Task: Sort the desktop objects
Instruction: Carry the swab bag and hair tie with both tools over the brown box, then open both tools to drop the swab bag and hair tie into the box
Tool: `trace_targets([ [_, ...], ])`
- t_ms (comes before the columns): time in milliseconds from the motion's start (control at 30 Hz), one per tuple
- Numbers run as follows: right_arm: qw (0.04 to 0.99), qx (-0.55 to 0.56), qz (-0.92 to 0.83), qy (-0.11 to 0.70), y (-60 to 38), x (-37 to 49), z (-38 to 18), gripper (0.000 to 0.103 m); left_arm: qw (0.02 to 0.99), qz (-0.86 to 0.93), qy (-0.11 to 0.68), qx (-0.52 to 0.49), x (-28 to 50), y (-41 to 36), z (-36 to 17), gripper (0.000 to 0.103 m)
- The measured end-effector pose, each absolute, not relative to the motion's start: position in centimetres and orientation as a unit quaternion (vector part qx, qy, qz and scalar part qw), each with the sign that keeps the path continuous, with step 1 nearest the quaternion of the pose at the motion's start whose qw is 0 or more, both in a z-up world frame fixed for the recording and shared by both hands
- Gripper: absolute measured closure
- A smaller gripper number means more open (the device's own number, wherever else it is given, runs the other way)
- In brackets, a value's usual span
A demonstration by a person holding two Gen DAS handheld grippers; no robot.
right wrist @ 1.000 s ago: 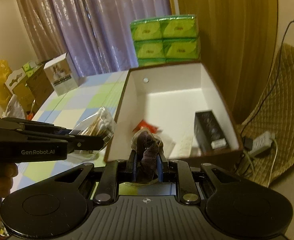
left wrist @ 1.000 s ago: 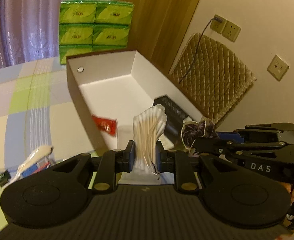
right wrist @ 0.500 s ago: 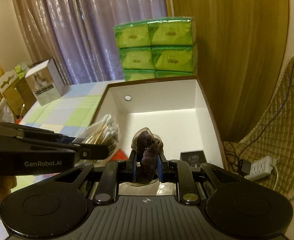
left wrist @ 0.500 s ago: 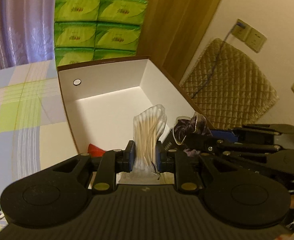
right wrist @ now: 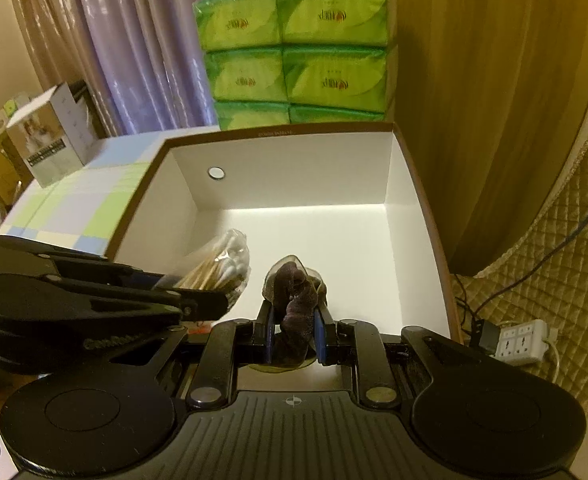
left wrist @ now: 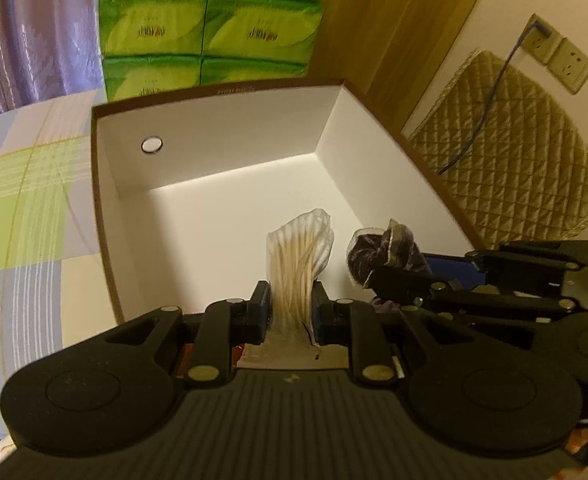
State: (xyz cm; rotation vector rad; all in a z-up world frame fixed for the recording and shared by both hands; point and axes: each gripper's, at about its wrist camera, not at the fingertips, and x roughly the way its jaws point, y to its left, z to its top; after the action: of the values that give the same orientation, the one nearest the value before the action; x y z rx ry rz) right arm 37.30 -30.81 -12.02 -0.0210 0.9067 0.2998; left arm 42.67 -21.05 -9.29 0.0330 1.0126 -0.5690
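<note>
Both grippers have advanced over the white box (right wrist: 407, 208) since the earlier frame. The left gripper (left wrist: 292, 308) pinches a bag of cotton swabs (left wrist: 299, 256); the right gripper (right wrist: 294, 332) pinches a dark scrunchie (right wrist: 294, 300). Step in hand: depositing. Next move calls for spreading the jaws over the floor. The far half of the box shows bare; near contents are hidden.

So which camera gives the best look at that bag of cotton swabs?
The right wrist view: the bag of cotton swabs shows side-on, tips and sticks clear, in the left gripper. The left wrist view sees it edge-on between its own fingers.
</note>
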Motion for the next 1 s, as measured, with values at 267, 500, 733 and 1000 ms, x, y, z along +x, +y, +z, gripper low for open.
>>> trace_targets([
  [267, 0.883, -0.016, 0.137, 0.448, -30.8, 38.3, -13.0, 0.087, 0.836, -0.259, 0.484, 0.030, 44.2, -21.9, -10.4, 0.086],
  [500, 0.879, -0.019, 0.138, 0.456, -30.7, 38.5, -13.4, 0.087, 0.837, -0.254, 0.483, 0.044, 44.8, -21.9, -10.5, 0.085],
  [733, 0.878, -0.025, 0.135, 0.459, -30.5, 38.8, -13.7, 0.087, 0.835, -0.253, 0.485, 0.060, 44.9, -21.8, -10.6, 0.083],
  [1000, 0.891, -0.048, 0.120, 0.435, -30.4, 38.7, -13.7, 0.051, 0.837, -0.253, 0.480, 0.069, 45.0, -21.5, -10.5, 0.079],
])
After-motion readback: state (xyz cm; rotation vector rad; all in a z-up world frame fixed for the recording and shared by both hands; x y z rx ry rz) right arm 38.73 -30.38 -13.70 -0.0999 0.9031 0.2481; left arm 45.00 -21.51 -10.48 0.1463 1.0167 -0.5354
